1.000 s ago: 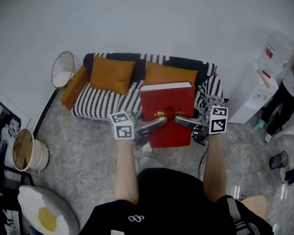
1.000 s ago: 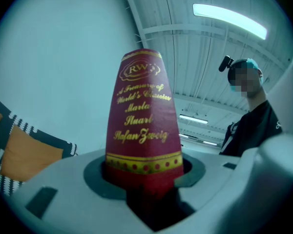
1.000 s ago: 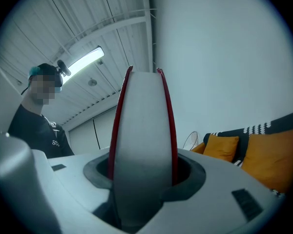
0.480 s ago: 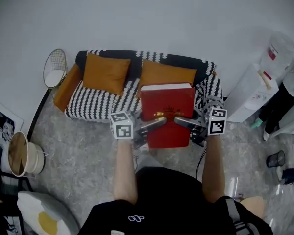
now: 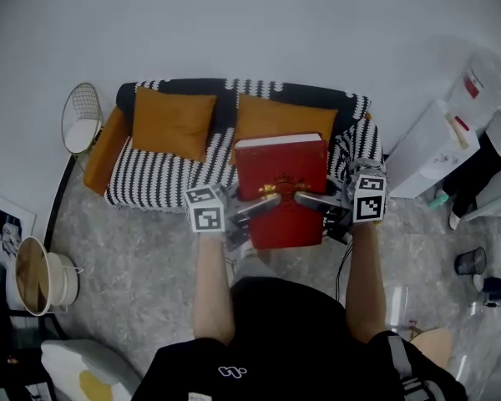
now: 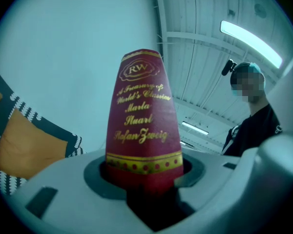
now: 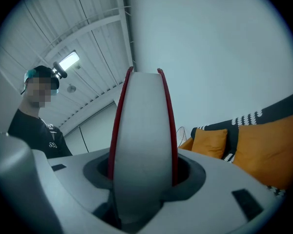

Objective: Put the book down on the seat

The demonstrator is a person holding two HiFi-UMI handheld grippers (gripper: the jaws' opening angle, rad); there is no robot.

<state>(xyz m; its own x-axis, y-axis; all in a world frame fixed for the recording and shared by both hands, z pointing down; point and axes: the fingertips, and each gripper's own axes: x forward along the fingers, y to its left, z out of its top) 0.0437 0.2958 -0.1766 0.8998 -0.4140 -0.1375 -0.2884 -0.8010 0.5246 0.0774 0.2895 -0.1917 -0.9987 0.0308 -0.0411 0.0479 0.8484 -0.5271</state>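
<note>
Red hardback book (image 5: 281, 189): held up between both grippers with its cover facing up, seen in front of the right half of the black-and-white striped sofa (image 5: 154, 174). Left gripper (image 5: 260, 206): jaws clamped on the gold-lettered spine; right gripper (image 5: 309, 199): jaws clamped on the white page edge between the covers. Orange cushions (image 5: 171, 124): two, leaning against the sofa's far backrest.
</note>
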